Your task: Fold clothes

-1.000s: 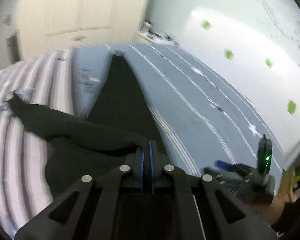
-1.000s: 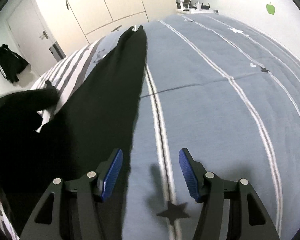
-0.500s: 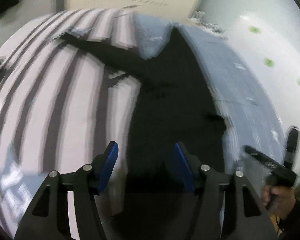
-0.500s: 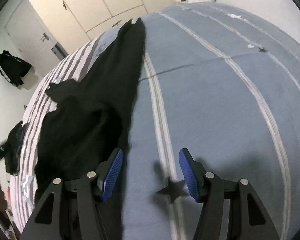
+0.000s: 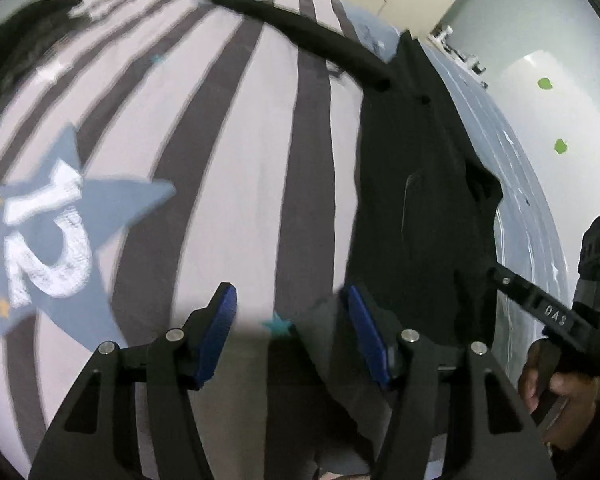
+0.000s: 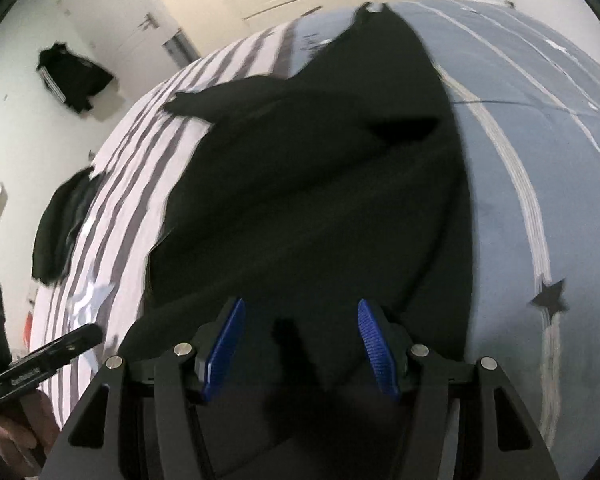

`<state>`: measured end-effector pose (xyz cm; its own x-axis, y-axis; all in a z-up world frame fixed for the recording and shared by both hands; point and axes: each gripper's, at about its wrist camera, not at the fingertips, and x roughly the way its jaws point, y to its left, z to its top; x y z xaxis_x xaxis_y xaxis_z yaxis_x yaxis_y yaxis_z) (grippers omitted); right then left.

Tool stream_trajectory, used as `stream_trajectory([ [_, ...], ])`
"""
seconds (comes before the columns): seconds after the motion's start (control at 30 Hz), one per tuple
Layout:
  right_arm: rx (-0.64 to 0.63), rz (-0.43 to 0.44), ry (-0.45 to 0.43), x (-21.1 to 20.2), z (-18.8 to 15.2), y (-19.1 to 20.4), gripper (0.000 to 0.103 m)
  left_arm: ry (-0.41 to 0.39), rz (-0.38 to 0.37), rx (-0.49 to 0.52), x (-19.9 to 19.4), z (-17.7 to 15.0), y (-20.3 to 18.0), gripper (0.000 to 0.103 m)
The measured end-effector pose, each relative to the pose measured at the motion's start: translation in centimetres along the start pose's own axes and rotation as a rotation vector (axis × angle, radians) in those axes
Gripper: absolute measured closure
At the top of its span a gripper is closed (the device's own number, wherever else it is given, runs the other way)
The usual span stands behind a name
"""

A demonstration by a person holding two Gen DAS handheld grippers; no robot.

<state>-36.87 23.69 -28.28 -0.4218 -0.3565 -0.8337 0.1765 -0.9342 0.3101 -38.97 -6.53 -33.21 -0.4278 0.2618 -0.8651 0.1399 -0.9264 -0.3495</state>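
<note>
A black garment (image 6: 320, 200) lies spread along the bed (image 6: 540, 140), one sleeve (image 5: 300, 36) stretching toward 11 o'clock. Left gripper (image 5: 290, 332) and right gripper (image 6: 300, 340) both gape wide, empty. The cloth looks soft, light and limp; best pinched at a hem corner.

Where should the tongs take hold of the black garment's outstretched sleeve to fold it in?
Probably at the sleeve cuff end, coming from the striped side of the bedspread. The sleeve lies flat, stretched away from the black garment, so its free tip can be pinched and carried back over the body.
</note>
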Motion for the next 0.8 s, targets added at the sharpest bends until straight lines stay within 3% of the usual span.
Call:
stream_trajectory([
  [0.13,0.009,-0.086,0.006,0.8,-2.2,0.8,0.048,-0.013,-0.029,0.04,0.7,-0.8,-0.5,0.048],
  [0.17,0.024,-0.108,0.003,0.8,-2.7,0.5,0.048,-0.02,-0.035,0.062,0.7,-0.9,-0.8,0.053],
  [0.2,0.04,-0.124,-0.001,0.6,-3.0,0.1,0.048,-0.026,-0.045,0.084,0.7,-1.1,-1.0,0.073],
  [0.23,0.05,-0.146,-0.002,0.4,-3.4,-0.2,0.048,-0.026,-0.049,0.108,0.8,-1.2,-1.3,0.08],
  [0.4,0.108,-0.214,-0.033,-1.9,-4.6,-1.9,0.048,-0.076,-0.044,0.199,-0.9,-1.9,-3.3,0.098],
  [0.57,0.132,-0.236,-0.06,-4.7,-5.7,-4.1,0.048,-0.139,-0.052,0.206,-3.1,-3.1,-6.2,0.098],
  [0.8,0.127,-0.225,-0.07,-8.3,-6.7,-7.7,0.048,-0.185,-0.12,0.194,-4.5,-8.0,-15.1,0.098],
])
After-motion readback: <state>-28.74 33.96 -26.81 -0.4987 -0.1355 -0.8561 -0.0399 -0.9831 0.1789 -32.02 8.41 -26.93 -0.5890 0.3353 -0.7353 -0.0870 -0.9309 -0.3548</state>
